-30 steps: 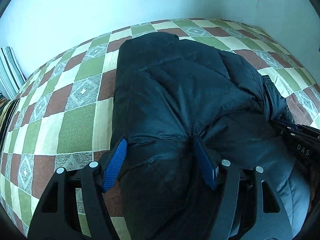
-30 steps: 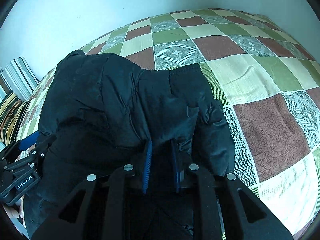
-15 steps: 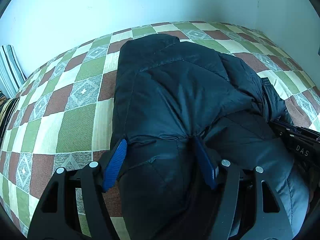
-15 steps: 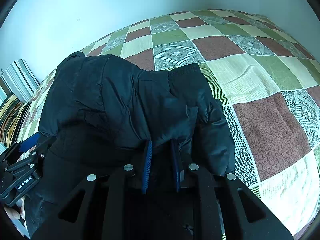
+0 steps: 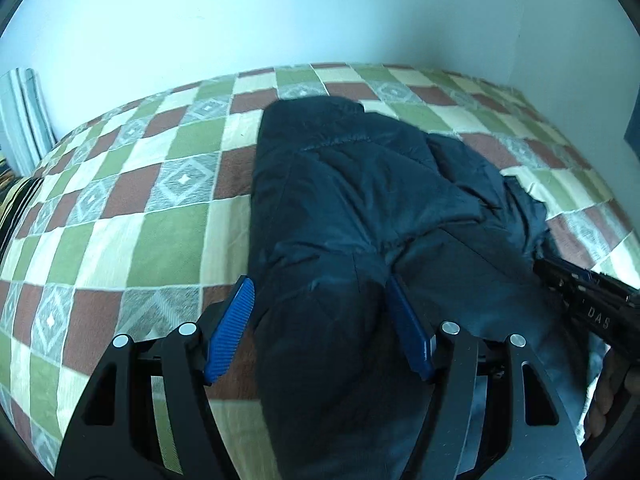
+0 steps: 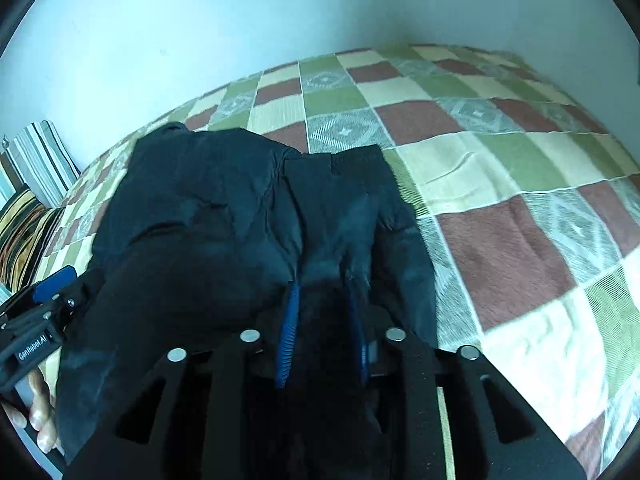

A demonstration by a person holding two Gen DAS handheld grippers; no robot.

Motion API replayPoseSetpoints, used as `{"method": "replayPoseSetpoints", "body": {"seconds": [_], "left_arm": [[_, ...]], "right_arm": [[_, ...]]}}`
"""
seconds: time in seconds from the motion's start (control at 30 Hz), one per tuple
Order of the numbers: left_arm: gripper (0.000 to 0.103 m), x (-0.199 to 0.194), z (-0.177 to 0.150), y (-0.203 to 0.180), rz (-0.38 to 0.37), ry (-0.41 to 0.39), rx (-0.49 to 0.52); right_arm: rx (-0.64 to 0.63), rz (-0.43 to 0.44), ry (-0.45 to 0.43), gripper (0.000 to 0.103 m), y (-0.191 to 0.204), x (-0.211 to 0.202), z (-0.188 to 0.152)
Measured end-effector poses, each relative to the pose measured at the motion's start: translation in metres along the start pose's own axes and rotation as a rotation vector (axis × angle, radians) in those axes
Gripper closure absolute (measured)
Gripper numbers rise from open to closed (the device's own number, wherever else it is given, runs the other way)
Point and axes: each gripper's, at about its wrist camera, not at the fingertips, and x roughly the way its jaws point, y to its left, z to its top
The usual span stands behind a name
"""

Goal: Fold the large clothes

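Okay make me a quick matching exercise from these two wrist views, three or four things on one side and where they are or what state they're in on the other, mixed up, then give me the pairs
1. puffer jacket
2. left gripper
3. right gripper
4. striped pillow

A. leaning on the wall
B. fingers wide, fabric between
C. lying on the checkered bedspread
D. fingers narrow, pinching fabric

Pairs: 1-C, 2-B, 3-D, 4-A

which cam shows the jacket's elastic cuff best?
Right wrist: the ribbed cuff of the black jacket lies flat and unobstructed on the checkered bedspread. Left wrist shows only the jacket's puffy body; no cuff identifiable.
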Motion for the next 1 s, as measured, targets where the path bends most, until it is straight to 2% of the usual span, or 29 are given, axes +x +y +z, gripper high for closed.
{"method": "replayPoseSetpoints", "body": {"seconds": [0.03,0.13,0.23,0.47,0.8,1.0], "left_arm": [[0.035,-0.009,-0.003,0.0,0.001,-0.014,-0.004],[0.035,-0.031,-0.017,-0.005,-0.01,-0.051,0.011],[0.035,-0.019,-0.031,-0.013,-0.002,-0.005,0.054],[0.034,0.004,-0.039,-0.008,-0.038,0.018,0.03],[0.03,-0.006,-0.039,-0.003,-0.041,0.0,0.0],[0.024,-0.016,-0.039,0.0,-0.028,-0.012,-0.028]], "right_arm": [[-0.003,-0.001,-0.008,0.071,0.0,-0.006,-0.002],[0.0,-0.006,-0.007,0.07,-0.001,-0.022,-0.016],[0.02,-0.009,0.026,0.069,-0.005,-0.02,-0.028],[0.067,0.012,0.075,0.068,-0.012,0.006,-0.038],[0.092,0.006,0.024,0.063,-0.01,-0.013,-0.038],[0.092,-0.013,-0.011,0.049,-0.012,-0.033,-0.039]]}}
